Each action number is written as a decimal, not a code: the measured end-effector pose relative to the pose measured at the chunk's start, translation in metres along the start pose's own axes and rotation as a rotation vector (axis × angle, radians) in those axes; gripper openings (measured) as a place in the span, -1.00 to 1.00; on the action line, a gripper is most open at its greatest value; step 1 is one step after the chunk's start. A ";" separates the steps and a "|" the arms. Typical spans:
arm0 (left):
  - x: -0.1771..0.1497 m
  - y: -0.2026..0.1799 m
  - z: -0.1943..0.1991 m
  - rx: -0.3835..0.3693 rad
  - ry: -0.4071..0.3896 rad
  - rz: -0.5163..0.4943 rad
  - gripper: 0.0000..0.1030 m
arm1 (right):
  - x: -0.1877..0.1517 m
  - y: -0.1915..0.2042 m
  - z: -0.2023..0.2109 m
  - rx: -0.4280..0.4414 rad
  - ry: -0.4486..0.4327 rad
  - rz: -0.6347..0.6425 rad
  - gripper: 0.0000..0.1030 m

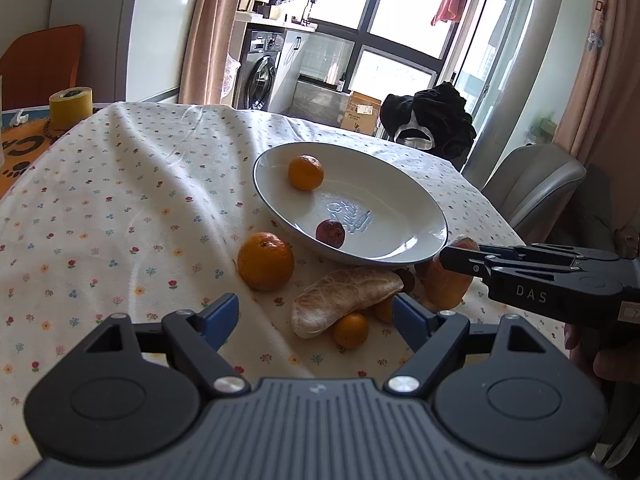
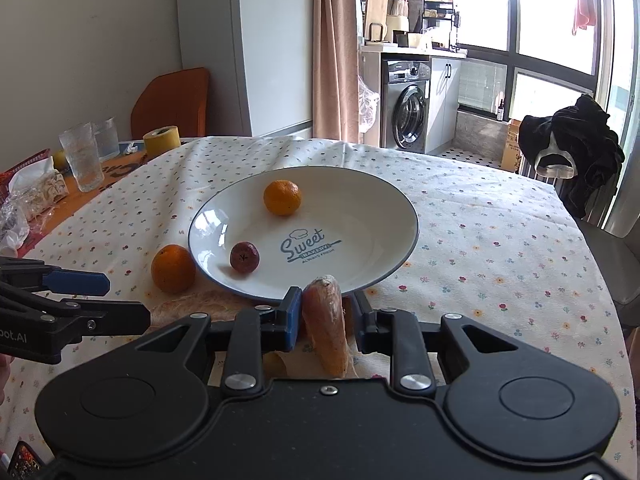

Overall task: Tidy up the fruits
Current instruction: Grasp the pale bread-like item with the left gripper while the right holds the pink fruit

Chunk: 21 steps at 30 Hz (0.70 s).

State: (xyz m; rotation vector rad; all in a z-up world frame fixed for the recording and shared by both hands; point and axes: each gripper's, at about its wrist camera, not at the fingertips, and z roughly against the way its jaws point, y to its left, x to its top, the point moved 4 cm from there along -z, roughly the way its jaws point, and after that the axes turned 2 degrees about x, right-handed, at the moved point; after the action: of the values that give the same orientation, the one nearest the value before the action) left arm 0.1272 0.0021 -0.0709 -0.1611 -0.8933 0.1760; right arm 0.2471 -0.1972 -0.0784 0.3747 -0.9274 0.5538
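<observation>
A white plate (image 1: 400, 208) (image 2: 360, 216) on the flowered tablecloth holds an orange (image 1: 305, 172) (image 2: 282, 197) and a small dark red fruit (image 1: 330, 233) (image 2: 244, 256). Another orange (image 1: 266, 261) (image 2: 173, 268) lies on the cloth at the plate's near left rim. My right gripper (image 2: 326, 304) (image 1: 452, 260) is shut on an orange fruit segment (image 2: 326, 332) (image 1: 446, 284), just short of the plate's near rim. A pale segment (image 1: 344, 296) and two small orange fruits (image 1: 351, 330) lie on the cloth in front of my left gripper (image 1: 316, 316) (image 2: 120, 300), which is open and empty.
A yellow tape roll (image 1: 71, 107) (image 2: 161, 141), two glasses (image 2: 82, 156) and wrapped packets (image 2: 36, 188) sit at the far left of the table. A chair draped in black cloth (image 1: 432, 120) (image 2: 572, 152) stands behind the table, and a grey chair (image 1: 532, 184) at its right edge.
</observation>
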 end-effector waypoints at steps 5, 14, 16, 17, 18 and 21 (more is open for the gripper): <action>0.001 -0.005 -0.010 -0.006 0.008 -0.014 0.61 | -0.001 -0.005 -0.002 0.018 -0.008 -0.011 -0.52; 0.003 -0.015 -0.035 -0.025 0.042 -0.018 0.56 | -0.003 -0.010 -0.005 0.055 -0.017 -0.018 -0.52; 0.003 -0.016 -0.041 -0.028 0.050 -0.014 0.55 | -0.003 -0.009 -0.006 0.061 -0.016 -0.014 -0.51; 0.003 -0.018 -0.043 -0.030 0.055 -0.012 0.55 | -0.004 -0.009 -0.006 0.064 -0.015 -0.013 -0.51; 0.003 -0.019 -0.046 -0.032 0.059 -0.011 0.55 | -0.004 -0.009 -0.007 0.064 -0.010 -0.013 -0.51; 0.003 -0.022 -0.051 -0.020 0.062 -0.018 0.55 | -0.006 -0.011 -0.011 0.070 -0.001 -0.018 -0.51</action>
State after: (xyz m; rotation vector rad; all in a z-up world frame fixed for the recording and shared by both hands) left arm 0.1708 -0.0223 -0.0958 -0.1763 -0.8344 0.1446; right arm 0.2571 -0.2018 -0.0903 0.4455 -0.9064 0.5706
